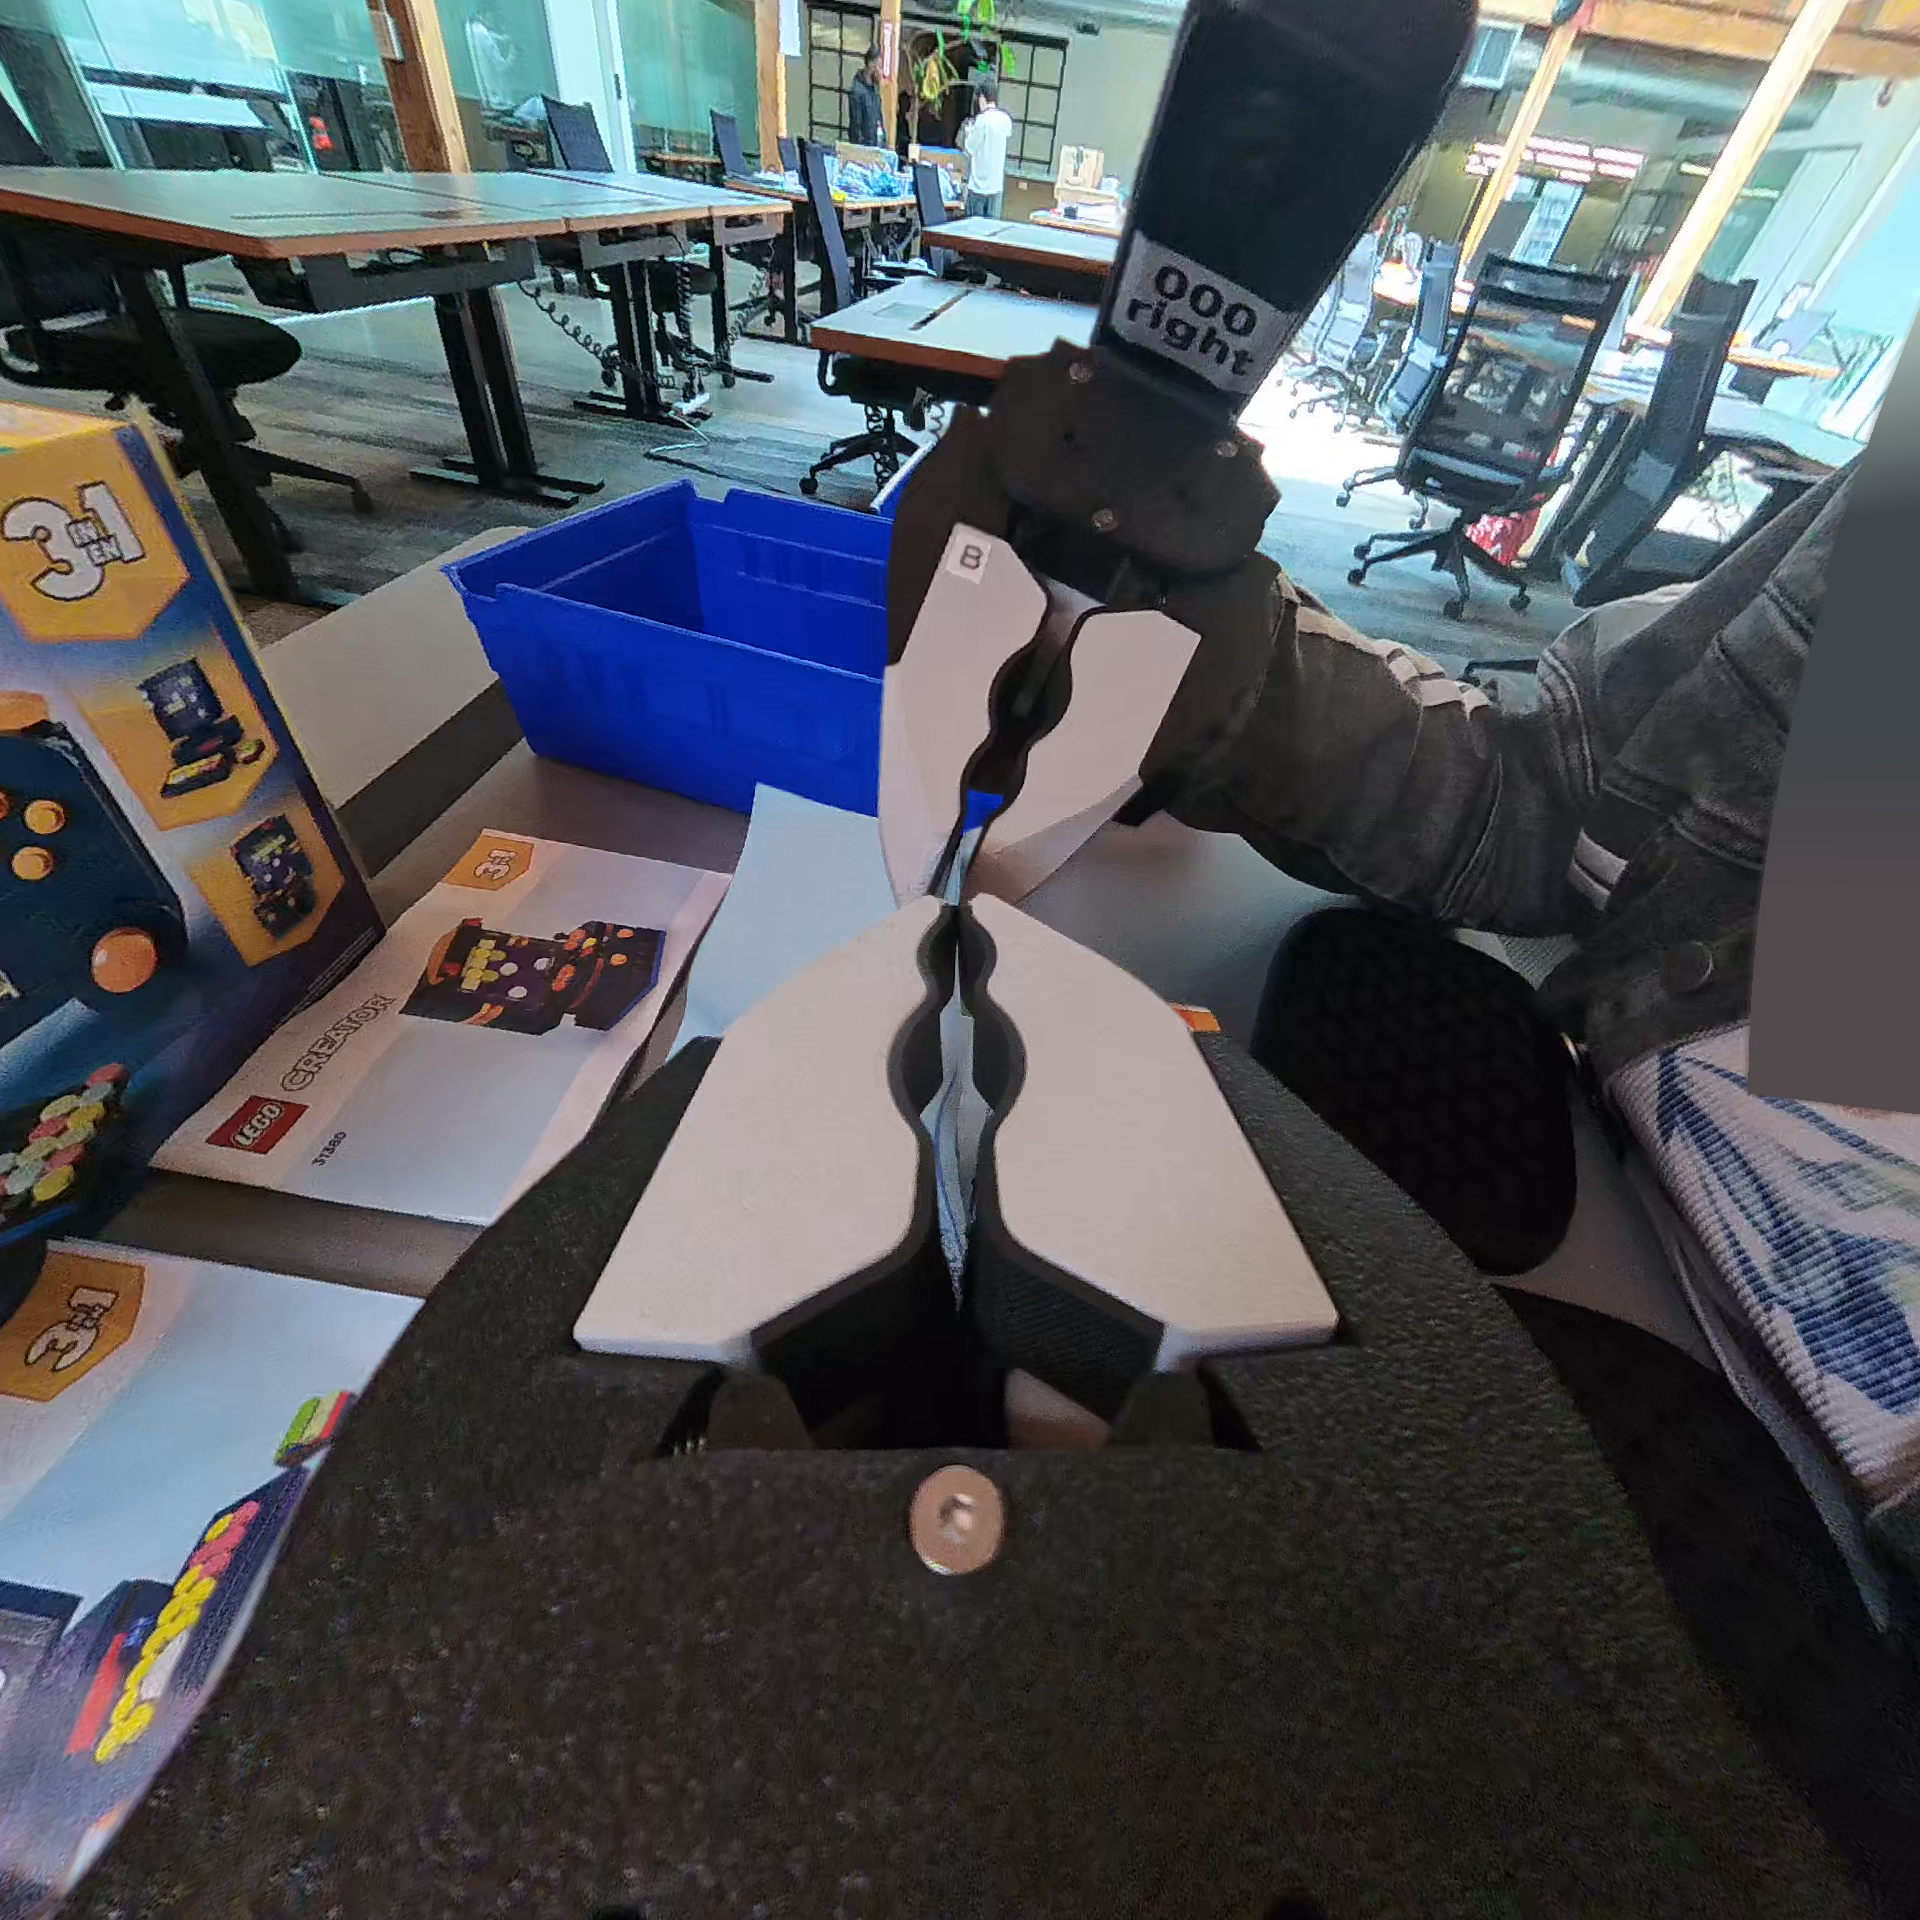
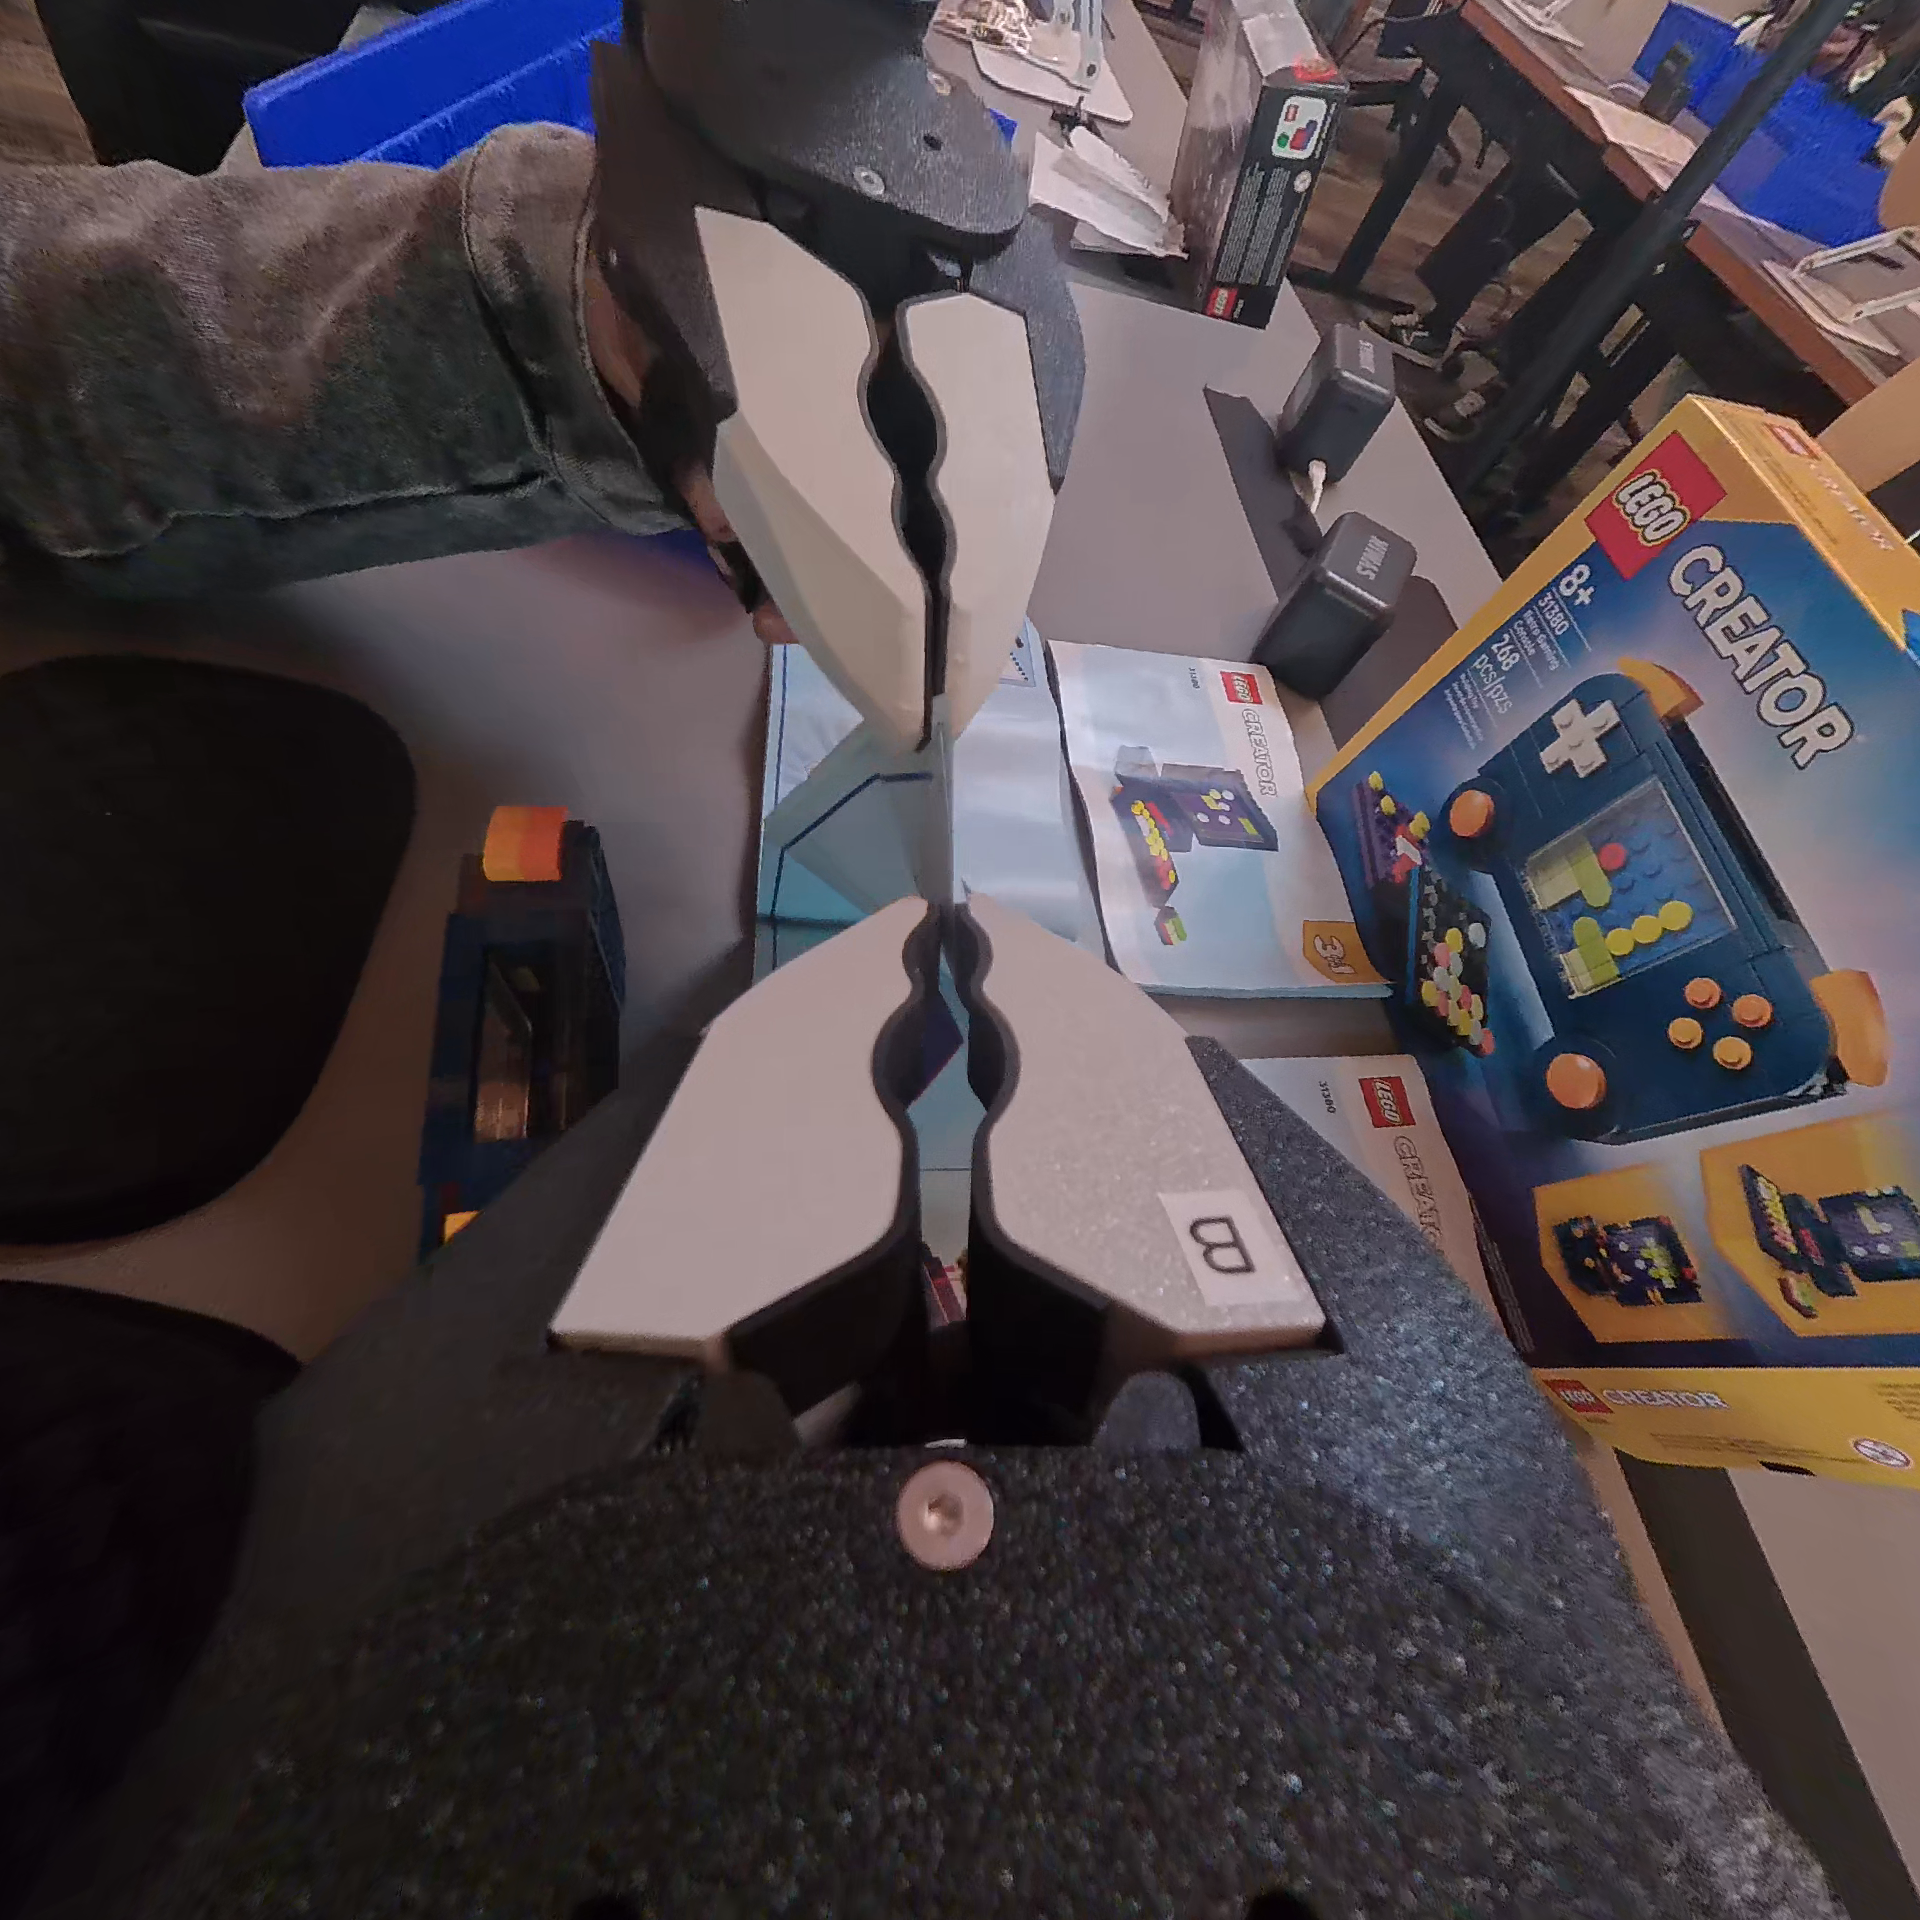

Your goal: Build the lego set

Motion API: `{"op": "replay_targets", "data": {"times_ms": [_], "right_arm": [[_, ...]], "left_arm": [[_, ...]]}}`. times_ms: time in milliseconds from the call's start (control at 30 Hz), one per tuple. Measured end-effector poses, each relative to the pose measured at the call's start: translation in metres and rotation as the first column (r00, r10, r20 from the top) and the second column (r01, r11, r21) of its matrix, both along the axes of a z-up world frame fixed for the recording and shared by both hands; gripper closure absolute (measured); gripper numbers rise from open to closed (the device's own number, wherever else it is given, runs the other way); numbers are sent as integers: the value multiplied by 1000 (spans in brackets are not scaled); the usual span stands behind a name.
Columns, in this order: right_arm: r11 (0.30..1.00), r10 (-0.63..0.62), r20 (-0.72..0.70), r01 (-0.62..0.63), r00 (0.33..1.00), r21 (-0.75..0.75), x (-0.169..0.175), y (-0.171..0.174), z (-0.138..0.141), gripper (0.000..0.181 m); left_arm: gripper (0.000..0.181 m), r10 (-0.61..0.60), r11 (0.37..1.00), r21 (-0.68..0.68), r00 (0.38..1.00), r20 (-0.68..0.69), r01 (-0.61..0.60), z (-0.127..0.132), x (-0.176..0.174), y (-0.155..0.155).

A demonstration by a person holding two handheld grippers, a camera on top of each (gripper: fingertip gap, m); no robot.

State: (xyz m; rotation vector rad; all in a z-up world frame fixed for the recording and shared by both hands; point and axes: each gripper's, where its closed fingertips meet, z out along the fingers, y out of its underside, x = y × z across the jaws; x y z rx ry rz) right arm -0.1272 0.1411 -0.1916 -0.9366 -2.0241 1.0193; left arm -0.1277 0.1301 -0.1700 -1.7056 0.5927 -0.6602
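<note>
My left gripper (image 1: 956,916) and right gripper (image 2: 940,916) meet tip to tip above the table. Both are shut on the thin edge of a light blue page (image 1: 795,914) of an open instruction booklet (image 2: 831,831), held edge-on between them. The right gripper (image 1: 948,871) comes down from above in the left wrist view. The left gripper (image 2: 925,736) comes from the far side in the right wrist view. A partly built dark blue model with an orange top (image 2: 530,997) lies on the table left of the booklet.
The yellow and blue set box (image 1: 125,831) (image 2: 1662,935) stands beside two closed booklets (image 1: 468,1018) (image 2: 1195,821). A blue bin (image 1: 675,644) sits behind. A black rounded pad (image 2: 177,935) lies near the model. Two dark chargers (image 2: 1340,603) sit at the table's far edge. My two grippers' fingertips are within a few centimetres of each other.
</note>
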Motion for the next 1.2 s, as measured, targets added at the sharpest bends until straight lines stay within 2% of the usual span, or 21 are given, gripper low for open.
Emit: {"op": "replay_targets", "data": {"times_ms": [267,500,600,667,733,867,900,1000,1200], "right_arm": [[997,-30,-4,30,1000,67,9,15,3,181],[993,-25,28,21,999,118,16,18,0,181],[985,-52,10,50,999,166,15,25,0,163],[990,-18,-54,25,998,141,13,15,10,162],[994,21,-128,-7,992,106,8,2,22,162],[988,21,-210,12,977,156,-1,-4,28,162],[986,25,-218,13,976,169,-2,-5,27,163],[978,54,-243,-2,969,208,-1,-7,27,181],[974,101,-241,-46,965,222,5,-10,29,181]], "left_arm": [[181,63,998,-11,995,71,-63,0,-12,-1],[181,54,998,-27,995,84,-52,-3,-6,-1],[181,62,998,-34,992,112,-58,-2,-9,-1],[181,63,998,-32,992,109,-60,-2,-10,-1],[181,59,998,-30,993,103,-57,-1,-8,-1],[181,39,999,-32,995,90,-36,-2,-2,-2],[181,36,999,-32,996,85,-34,-2,-1,-2],[181,28,999,-33,996,84,-25,-2,1,-2],[181,-1,1000,-28,992,122,4,2,4,-4]]}}
